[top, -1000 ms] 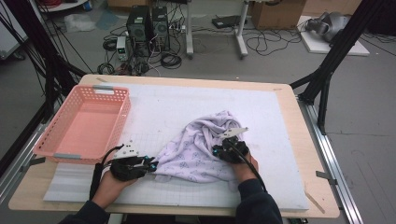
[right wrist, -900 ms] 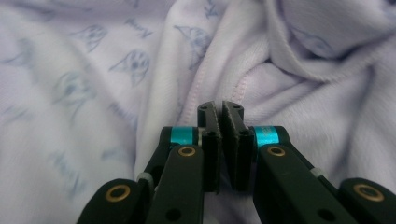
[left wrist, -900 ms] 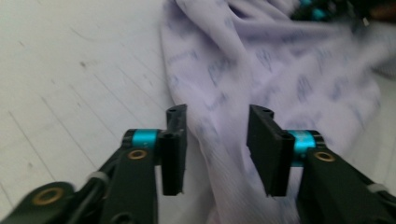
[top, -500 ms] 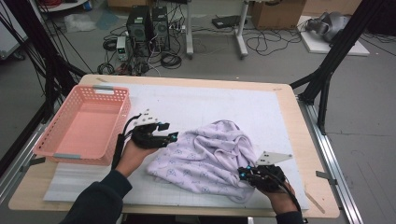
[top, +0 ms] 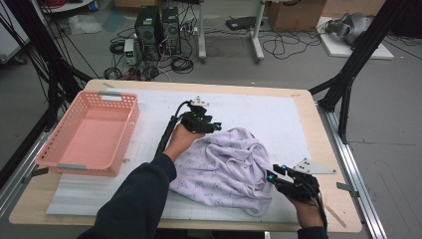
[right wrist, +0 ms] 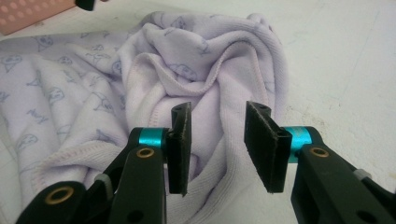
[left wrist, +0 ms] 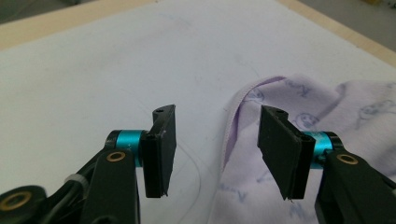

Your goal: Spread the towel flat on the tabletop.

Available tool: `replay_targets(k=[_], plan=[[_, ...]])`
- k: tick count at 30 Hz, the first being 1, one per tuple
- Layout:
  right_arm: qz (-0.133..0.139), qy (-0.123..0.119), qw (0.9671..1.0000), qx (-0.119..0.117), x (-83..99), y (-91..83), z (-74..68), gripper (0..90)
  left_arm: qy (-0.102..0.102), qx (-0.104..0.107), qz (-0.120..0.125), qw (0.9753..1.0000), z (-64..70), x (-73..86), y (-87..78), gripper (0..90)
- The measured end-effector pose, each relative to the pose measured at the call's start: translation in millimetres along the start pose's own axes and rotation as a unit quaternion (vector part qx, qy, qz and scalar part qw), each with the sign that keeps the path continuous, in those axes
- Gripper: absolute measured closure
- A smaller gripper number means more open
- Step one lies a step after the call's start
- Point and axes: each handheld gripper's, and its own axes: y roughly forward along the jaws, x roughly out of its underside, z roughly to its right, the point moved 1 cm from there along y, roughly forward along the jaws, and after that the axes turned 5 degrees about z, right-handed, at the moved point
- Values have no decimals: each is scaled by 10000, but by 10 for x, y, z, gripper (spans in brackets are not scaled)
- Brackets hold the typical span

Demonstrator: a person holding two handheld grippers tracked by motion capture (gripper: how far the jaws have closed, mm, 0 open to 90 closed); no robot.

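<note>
A workshop floor strewn with cables and computer towers lies behind a wooden tabletop (top: 323, 149) topped with a white mat (top: 259, 112). At the far left sits an empty pink basket (top: 89, 132). Next along, the left claw (top: 211, 127) hovers at the far-left edge of a crumpled lilac cloth (top: 224, 169) that lies mid-mat. In the left gripper view the left claw (left wrist: 217, 140) stands wide, with the cloth's (left wrist: 299, 107) hemmed edge lying between the jaws but not pinched. Farther right, at the near-right corner of the bundle, the right claw (top: 272, 175) points into the folds. In the right gripper view the right claw (right wrist: 217, 140) is also parted, with a thick fold of cloth (right wrist: 201, 70) just ahead of it and below the gap.

The step looks like taking hold of two edges to spread the cloth flat. Next, each claw would need to settle lower over its hem and close on a single layer, not a bunch, before pulling apart.
</note>
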Motion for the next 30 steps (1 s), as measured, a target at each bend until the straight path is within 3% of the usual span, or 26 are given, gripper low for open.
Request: replay_targets(k=[4,7,9,10,11,12,13,14,15,17,20,21,24,27,28,30], plan=[[10,-13,10000,58,8,-21,30,573,142,157,-371,9991,85,71,255,489],[21,66,9999,122,30,-49,61,554,260,364,-667,9968,186,160,394,447],[16,57,9999,144,41,-54,74,549,539,478,-799,9942,250,211,446,480],[20,47,9999,162,45,-56,78,547,760,360,-813,9931,273,213,439,493],[19,32,9999,166,49,-59,82,544,814,273,-826,9929,270,207,422,572],[31,19,9998,172,50,-60,85,543,736,313,-874,9930,239,196,393,720],[29,28,9998,172,49,-62,85,542,641,295,-871,9937,210,192,365,812],[30,28,9998,177,49,-61,84,541,609,242,-849,9942,182,196,330,828],[29,21,9998,182,49,-59,84,542,529,159,-764,9955,138,206,277,833],[10,32,9998,200,53,-51,79,541,11,19,-402,9992,-2,236,108,834],[-36,43,9997,240,66,-27,85,541,-344,-305,-69,9989,-187,287,-170,836],[-44,60,9996,254,66,-22,84,541,-361,-484,3,9982,-251,301,-287,836],[-41,67,9993,357,48,2,92,539,-591,-951,430,9928,-430,343,-660,835],[-59,73,9991,418,-2,68,81,537,-797,-1280,991,9836,-557,415,-1025,835],[-75,30,9992,387,-32,111,68,536,-800,-1356,1059,9818,-583,445,-1117,835],[-126,-33,9995,287,-107,237,18,534,-748,-1430,1095,9808,-609,506,-1247,835]])
